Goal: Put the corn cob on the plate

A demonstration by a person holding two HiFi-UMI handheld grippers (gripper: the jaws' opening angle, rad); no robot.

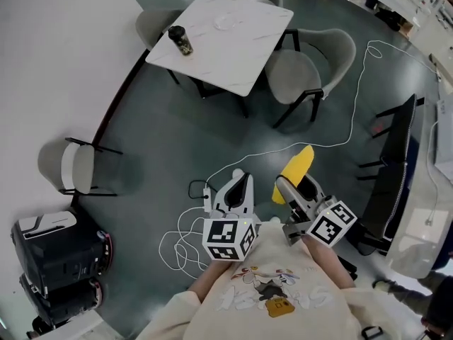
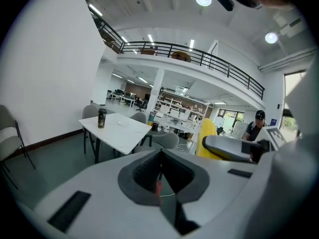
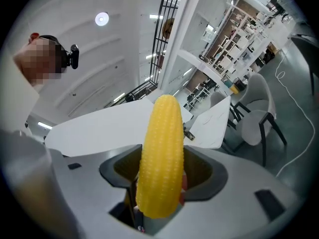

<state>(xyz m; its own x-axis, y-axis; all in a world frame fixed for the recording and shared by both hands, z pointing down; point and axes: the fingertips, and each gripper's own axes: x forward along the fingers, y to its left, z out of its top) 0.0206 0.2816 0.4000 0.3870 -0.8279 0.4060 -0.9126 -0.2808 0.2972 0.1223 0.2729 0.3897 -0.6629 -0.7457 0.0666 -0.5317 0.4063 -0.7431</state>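
Note:
The yellow corn cob (image 1: 298, 167) sticks out forward from my right gripper (image 1: 289, 187), which is shut on its lower end; in the right gripper view the corn cob (image 3: 160, 156) fills the middle between the jaws. My left gripper (image 1: 241, 181) is held beside it, close to the person's chest, shut with nothing in it; its jaws meet in the left gripper view (image 2: 160, 169). A pale round plate (image 1: 225, 21) lies on the white marble table (image 1: 248, 55) far ahead, next to a dark tumbler (image 1: 180, 40). The left gripper view also shows the table (image 2: 124, 136) and the tumbler (image 2: 101, 118).
Grey chairs (image 1: 311, 66) stand around the table, another chair (image 1: 71, 167) by the wall at left. White cables (image 1: 191, 239) trail over the dark floor below the grippers. A black machine (image 1: 56, 261) sits at lower left, a black chair (image 1: 396, 154) at right.

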